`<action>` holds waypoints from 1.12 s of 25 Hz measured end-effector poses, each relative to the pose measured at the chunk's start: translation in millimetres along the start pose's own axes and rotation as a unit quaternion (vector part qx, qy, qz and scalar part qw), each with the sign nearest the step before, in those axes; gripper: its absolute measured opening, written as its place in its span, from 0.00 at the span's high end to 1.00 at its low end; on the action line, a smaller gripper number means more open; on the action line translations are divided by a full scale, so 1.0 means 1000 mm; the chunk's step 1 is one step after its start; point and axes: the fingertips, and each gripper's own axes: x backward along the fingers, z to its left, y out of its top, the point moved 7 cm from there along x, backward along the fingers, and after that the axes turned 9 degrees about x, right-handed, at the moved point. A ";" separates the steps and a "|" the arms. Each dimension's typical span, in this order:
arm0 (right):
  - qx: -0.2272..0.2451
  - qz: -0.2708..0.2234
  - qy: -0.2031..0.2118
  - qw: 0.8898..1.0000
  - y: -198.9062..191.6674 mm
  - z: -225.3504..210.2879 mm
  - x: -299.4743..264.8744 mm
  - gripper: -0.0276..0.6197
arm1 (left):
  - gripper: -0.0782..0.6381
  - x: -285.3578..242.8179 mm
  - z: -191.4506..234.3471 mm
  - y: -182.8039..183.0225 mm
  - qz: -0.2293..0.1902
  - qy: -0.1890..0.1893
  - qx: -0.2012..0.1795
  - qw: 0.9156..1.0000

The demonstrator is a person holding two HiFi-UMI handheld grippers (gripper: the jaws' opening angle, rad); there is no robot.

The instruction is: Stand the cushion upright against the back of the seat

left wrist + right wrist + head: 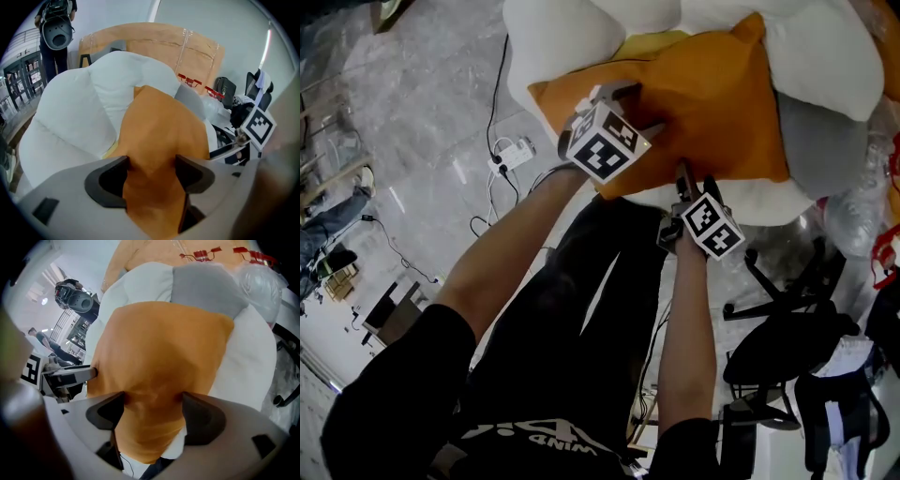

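The left hand-held gripper [151, 166] and right hand-held gripper [152, 401] are spread wide (neither clamps). The orange cushion [694, 103] fills each gap, lying beyond them in the white seat [70, 122].

The white seat [825, 47] closes the far side behind the orange cushion [703, 103]. A grey cushion [820, 141] blocks the far right. Near right, a black office chair [787, 347] and a clear plastic bag [853, 211] crowd the floor [412, 103]. To the left the floor is open except for a power strip [514, 153] and cables [492, 94]. The cushion's near edge fills the jaw gaps of the left gripper [151, 164] and the right gripper [153, 399].
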 end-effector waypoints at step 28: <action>0.071 -0.039 -0.016 0.997 0.008 0.014 0.023 0.91 | 0.83 0.019 -0.011 0.000 -0.025 -0.023 -0.009 0.999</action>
